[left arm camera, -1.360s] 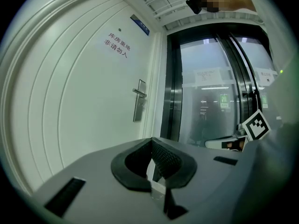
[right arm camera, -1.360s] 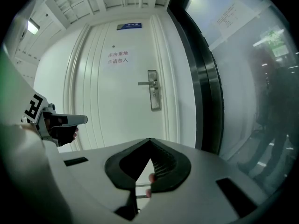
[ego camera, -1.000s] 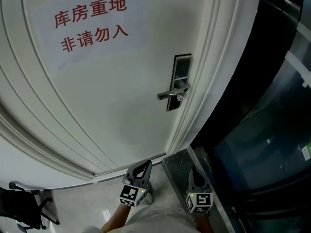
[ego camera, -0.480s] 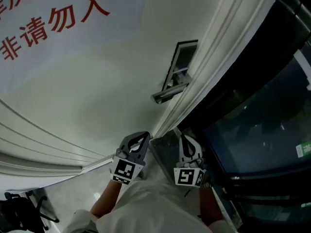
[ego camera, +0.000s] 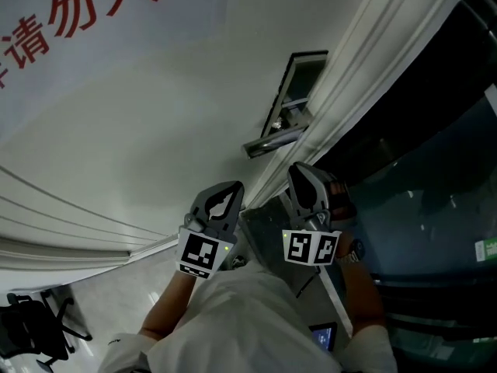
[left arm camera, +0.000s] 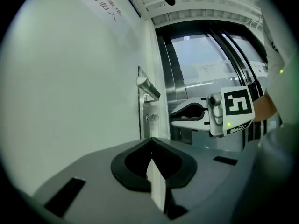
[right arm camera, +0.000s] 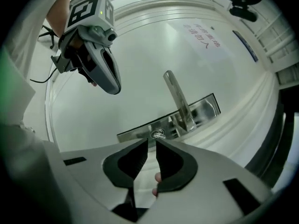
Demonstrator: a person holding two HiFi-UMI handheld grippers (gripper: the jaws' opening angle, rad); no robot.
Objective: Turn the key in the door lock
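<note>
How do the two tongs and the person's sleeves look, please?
The left tongs and right tongs are grey, lined black; each bears a white cube of black square markers. Sleeves are white. The right jaws have just been opening, empty.

"Clothing first. What do you record?"

"A pale short-sleeved shirt (ego camera: 233,325), lower centre of the head view. There's a dark wrist band (ego camera: 353,252) at lower right."

"And the tools?"

"The left gripper (ego camera: 235,186) and right gripper (ego camera: 300,168) are a matched pair. Both have grey moulded shells, black scooped pads lining the jaws and narrow black slots in the casing. Each carries a white cube with black square markers, the left cube (ego camera: 200,253) and the right cube (ego camera: 311,248), and each cube has a small green light. A thin dark cable (right arm camera: 39,77) trails from the left one. The right gripper's jaws have just been opening, with nothing between them."
</note>
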